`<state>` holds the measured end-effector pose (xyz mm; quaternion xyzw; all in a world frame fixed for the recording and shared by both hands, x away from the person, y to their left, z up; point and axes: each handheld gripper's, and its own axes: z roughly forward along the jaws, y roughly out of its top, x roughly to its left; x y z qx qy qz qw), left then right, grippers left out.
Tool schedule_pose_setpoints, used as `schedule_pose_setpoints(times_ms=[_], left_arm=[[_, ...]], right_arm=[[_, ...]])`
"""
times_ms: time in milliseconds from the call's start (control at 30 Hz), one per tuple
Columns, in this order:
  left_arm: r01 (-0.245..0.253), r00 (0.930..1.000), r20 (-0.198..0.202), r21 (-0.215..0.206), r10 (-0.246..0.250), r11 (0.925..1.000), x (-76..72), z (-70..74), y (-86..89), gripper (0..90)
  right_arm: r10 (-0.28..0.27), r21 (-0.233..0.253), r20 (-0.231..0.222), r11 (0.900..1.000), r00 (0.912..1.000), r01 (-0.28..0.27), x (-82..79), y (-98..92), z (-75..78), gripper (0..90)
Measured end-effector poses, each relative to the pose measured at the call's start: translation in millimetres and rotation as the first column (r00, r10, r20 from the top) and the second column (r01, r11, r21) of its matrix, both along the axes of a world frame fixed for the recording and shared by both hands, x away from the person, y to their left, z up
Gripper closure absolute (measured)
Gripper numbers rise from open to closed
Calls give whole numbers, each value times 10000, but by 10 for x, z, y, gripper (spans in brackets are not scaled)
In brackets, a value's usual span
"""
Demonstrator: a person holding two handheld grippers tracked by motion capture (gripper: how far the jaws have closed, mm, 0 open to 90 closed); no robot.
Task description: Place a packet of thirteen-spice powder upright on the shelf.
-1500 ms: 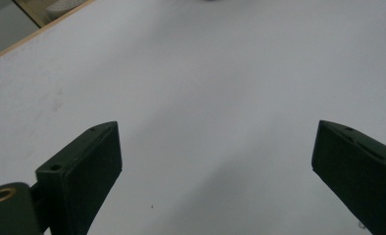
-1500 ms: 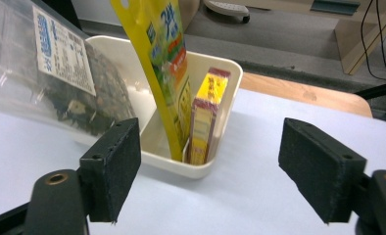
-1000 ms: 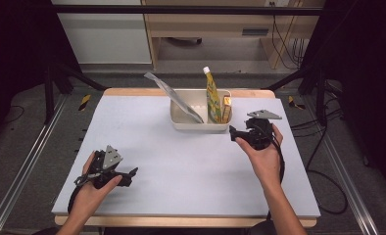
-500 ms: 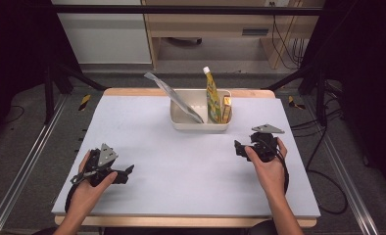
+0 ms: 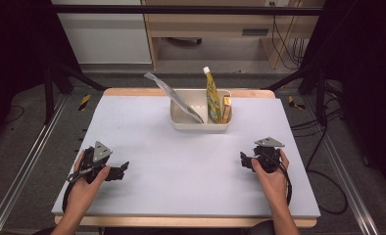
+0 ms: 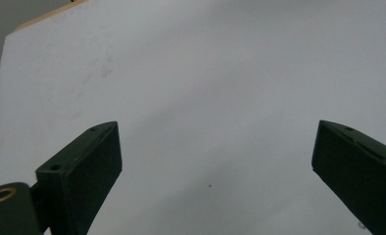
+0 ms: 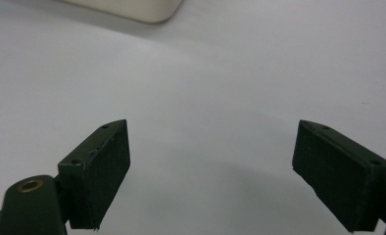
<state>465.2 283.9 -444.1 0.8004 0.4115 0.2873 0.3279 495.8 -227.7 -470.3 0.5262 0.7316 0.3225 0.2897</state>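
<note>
Standing at the far middle of the table (image 5: 132,127): a cream tray (image 5: 200,125) holding a silver pouch (image 5: 174,95) that leans out over its left rim, a tall yellow pouch (image 5: 211,98) with a white cap upright, and a small orange packet (image 5: 226,108) just beside it at the right end. Nothing else loose on the pale tabletop.

Resting near the front left corner, well apart from the tray: left gripper (image 5: 116,171), jaws spread wide, gripping nothing, bare surface between them in the left gripper view (image 6: 215,166). Resting near the front right edge, likewise far from the tray: right gripper (image 5: 245,160), jaws also wide apart and empty (image 7: 210,166), a corner of the tray (image 7: 132,10) visible beyond.

Judging from this: packing apparently finished, all three items in, both tools parked; little or nothing left.
</note>
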Motion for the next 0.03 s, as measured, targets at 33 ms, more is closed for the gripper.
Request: schedule_pose_setpoints(times_ms=[33], left_arm=[[9,10000,16,-9,-9,10000,-1,3,-3,43]], right_arm=[[36,-210,-4,9998,10000,-36,2,5,-24,127]])
